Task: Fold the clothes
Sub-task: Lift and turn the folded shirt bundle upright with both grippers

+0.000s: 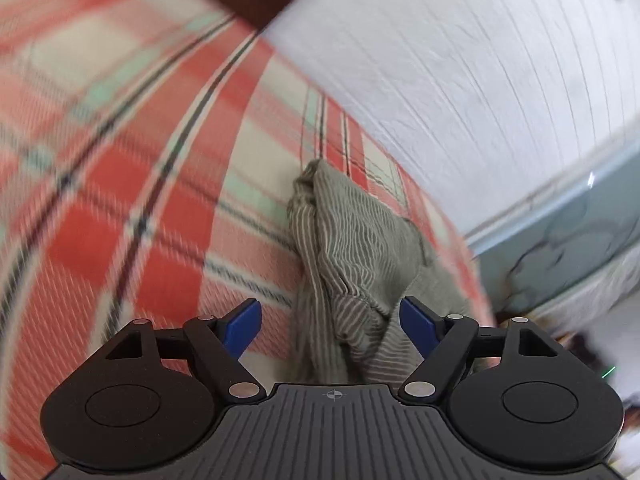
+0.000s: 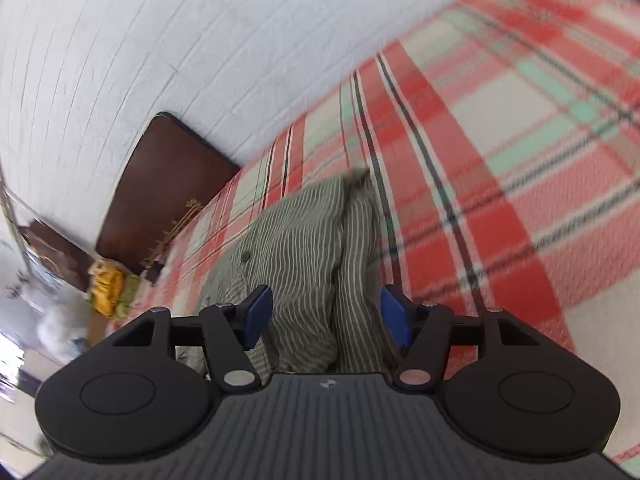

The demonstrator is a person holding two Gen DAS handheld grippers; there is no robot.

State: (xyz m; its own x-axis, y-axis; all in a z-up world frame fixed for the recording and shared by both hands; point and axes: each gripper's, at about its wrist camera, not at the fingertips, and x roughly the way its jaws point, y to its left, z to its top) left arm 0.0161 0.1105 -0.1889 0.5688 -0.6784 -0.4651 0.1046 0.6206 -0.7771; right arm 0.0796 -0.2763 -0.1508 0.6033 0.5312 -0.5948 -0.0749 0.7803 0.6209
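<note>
The striped shirt (image 1: 352,248) lies bunched on the plaid bedspread (image 1: 132,208), running under both grippers. The left gripper (image 1: 330,322) and right gripper (image 2: 326,312) hold their fingers spread, cloth between them, nothing clamped. It looks light, limp and unslippery; pinching a hem or seam at 2 spread points probably suits it.

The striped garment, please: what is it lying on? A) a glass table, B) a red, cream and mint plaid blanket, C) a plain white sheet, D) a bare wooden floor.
B: the grey-green striped garment lies bunched on the plaid blanket, with red, cream and mint checks showing around it in both wrist views.
</note>
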